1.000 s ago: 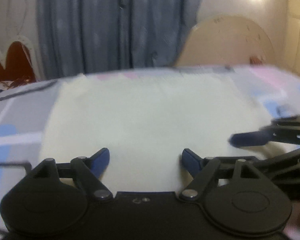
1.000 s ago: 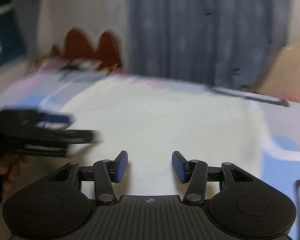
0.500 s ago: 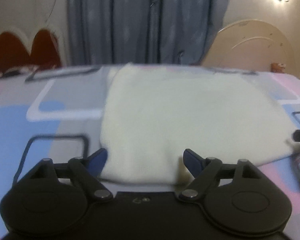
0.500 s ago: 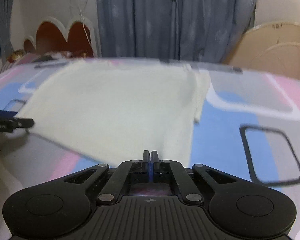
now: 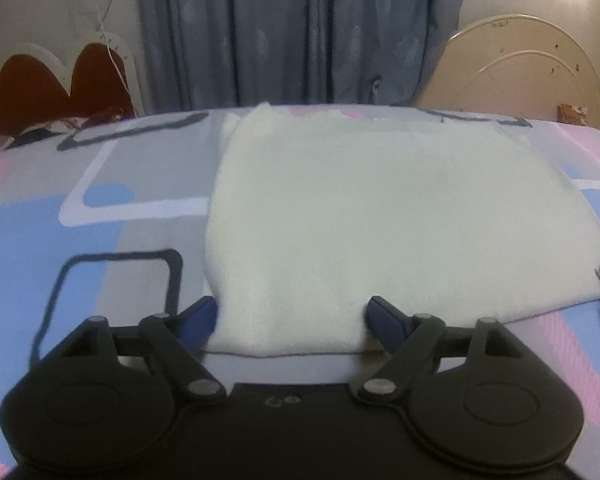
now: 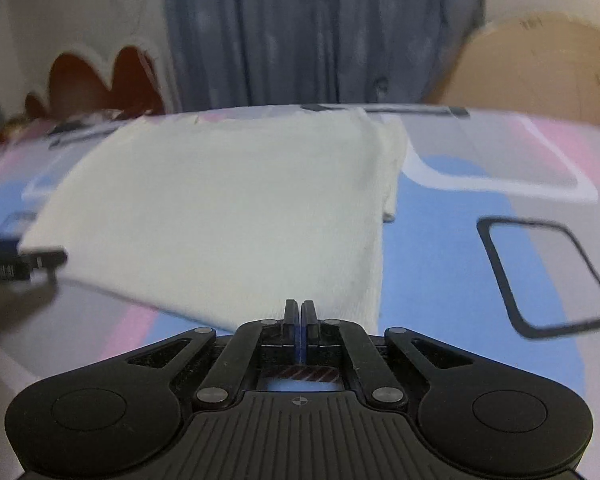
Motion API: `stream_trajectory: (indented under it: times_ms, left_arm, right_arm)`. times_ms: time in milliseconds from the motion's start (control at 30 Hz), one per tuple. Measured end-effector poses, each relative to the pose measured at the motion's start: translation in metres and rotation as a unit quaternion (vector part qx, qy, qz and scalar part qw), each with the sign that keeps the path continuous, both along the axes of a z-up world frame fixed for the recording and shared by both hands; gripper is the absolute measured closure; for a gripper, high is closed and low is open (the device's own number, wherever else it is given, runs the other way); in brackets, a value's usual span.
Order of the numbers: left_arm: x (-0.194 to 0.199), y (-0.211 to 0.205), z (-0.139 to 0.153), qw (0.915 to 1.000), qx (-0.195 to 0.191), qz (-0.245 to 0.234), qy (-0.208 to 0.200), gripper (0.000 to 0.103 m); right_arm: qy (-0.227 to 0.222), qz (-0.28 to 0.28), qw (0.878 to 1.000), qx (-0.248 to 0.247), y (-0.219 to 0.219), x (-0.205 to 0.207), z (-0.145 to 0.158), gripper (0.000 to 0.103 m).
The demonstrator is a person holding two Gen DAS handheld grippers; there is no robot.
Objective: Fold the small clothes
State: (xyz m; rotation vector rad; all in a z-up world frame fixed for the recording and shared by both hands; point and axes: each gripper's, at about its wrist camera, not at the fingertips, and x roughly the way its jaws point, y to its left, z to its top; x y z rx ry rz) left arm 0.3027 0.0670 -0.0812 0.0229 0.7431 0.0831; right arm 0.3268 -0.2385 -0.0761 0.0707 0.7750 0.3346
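Patterned bedsheet point(image 5: 132, 216), flat cream cloth point(image 5: 380, 216)

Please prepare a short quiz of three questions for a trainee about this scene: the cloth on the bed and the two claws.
1. True or false: the jaws of the right claw stand wide open.
2. What lies between the fingers of the left claw?
A. the near edge of the white cloth
B. a rolled sock
C. only the patterned bed sheet
3. Fill in: behind the bed hangs a blue-grey ____.

Key
1. False: its fingers are closed together, at the cloth's near corner.
2. A
3. curtain
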Motion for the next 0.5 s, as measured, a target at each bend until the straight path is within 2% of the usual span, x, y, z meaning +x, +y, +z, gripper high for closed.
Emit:
stream_trajectory:
  times_ms: [33,133,233,500]
  left_arm:
    - [-0.002,-0.001,0.004,1.0000,0.000,0.003,-0.005,0.028]
    - [-0.014,-0.003,0.023,0.9989,-0.007,0.003,-0.046,0.026]
    - [-0.014,-0.011,0.030,0.9979,-0.009,-0.007,-0.064,0.021]
    - [0.000,-0.018,0.001,0.9996,-0.016,-0.020,-0.015,0.024]
  right_arm:
    - [-0.012,-0.003,1.000,0.003,-0.002,-0.003,0.005,0.103]
    - [-0.034,-0.009,0.999,-0.001,-0.001,-0.004,0.015,0.103]
    - [-0.026,-0.015,1.000,0.004,0.003,-0.006,0.014,0.103]
    - [-0.014,-0.013,1.000,0.008,0.003,0.001,-0.002,0.103]
